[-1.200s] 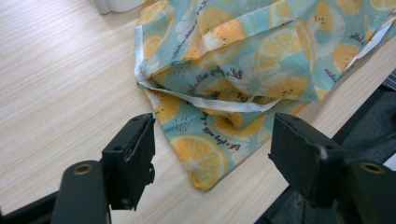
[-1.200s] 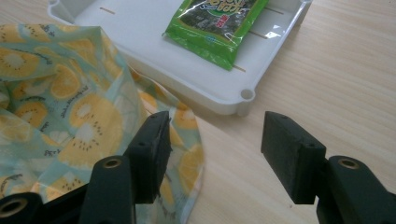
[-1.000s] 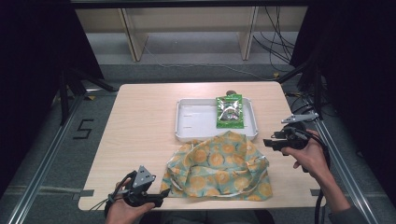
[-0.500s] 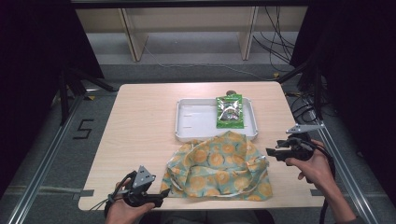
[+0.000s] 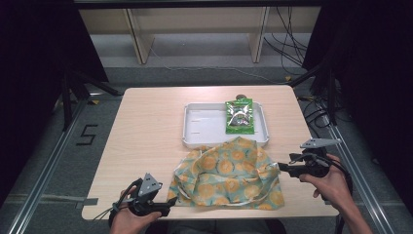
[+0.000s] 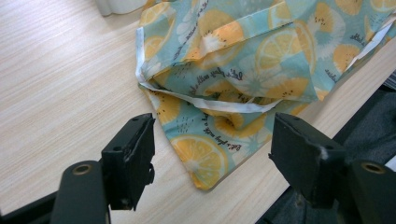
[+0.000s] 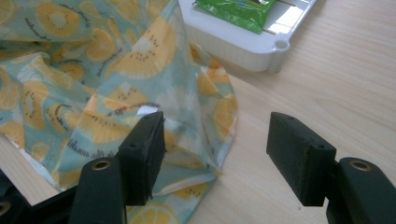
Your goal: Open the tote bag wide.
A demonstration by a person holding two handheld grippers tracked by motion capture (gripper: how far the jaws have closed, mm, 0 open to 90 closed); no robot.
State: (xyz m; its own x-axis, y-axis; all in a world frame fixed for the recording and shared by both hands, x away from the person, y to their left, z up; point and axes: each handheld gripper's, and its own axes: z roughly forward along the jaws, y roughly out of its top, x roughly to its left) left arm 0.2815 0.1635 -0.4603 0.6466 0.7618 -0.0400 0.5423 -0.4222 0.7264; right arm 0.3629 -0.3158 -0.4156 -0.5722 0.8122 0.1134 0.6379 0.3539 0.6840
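Cloth, teal with orange slices, lies crumpled between both wide-open, empty tongs.

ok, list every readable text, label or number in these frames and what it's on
"5": black mark on the floor left of the table.
"let's play with a ...": small dark script repeated on the lemon-print cloth bag; the rest of the line is too blurred to read.
Green packet in the white tray: printing too small to read.
Left gripper and right gripper: no lettering seen.
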